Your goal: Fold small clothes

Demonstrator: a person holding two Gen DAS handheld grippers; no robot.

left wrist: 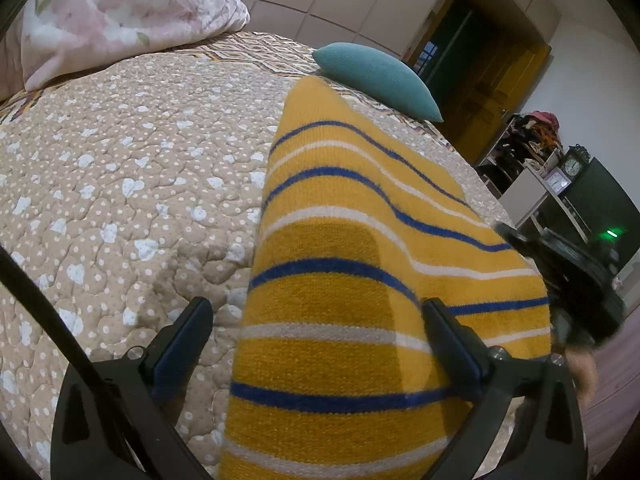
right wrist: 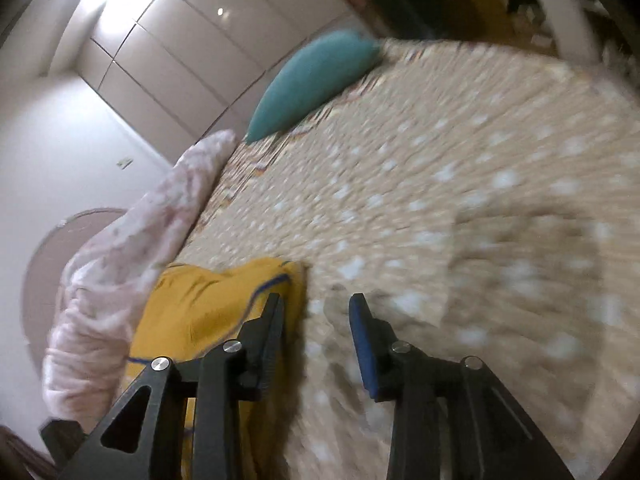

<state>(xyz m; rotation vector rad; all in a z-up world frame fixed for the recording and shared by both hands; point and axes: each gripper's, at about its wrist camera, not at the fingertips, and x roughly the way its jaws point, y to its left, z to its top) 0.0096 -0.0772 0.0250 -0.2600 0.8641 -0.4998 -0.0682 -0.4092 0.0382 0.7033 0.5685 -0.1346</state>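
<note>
On the quilted bed cover [left wrist: 120, 184] in front of you lies the yellow striped garment [left wrist: 360, 240], a long folded strip whose long axis runs straight away from your left gripper [left wrist: 316, 344] toward the teal cushion [left wrist: 376, 78] at the far edge. Your left gripper has its fingers spread wide: the left finger [left wrist: 188, 344] stands over bare quilt just beside the cloth's left edge, and the right finger [left wrist: 452, 344] sits over the stripes, so the near part of the garment lies partly between them, with nothing pinched. Your right gripper [right wrist: 316, 316] is partly spread and empty; only quilt shows in the gap. From its own view the garment [right wrist: 208, 312] lies to its left, just past its left finger [right wrist: 272, 328] (whether that finger brushes the cloth is lost in the blur). From the left wrist you can see the right gripper [left wrist: 568, 276] blurred at the cloth's right edge. So the left hand already straddles the near end, while the right has only the side edge within reach. If the next fold is end to end along that long axis, the left hand looks better placed to take a near corner; the right would need to shift left onto the cloth first. A floral duvet [left wrist: 120, 16] is heaped well apart at the far left.
</note>
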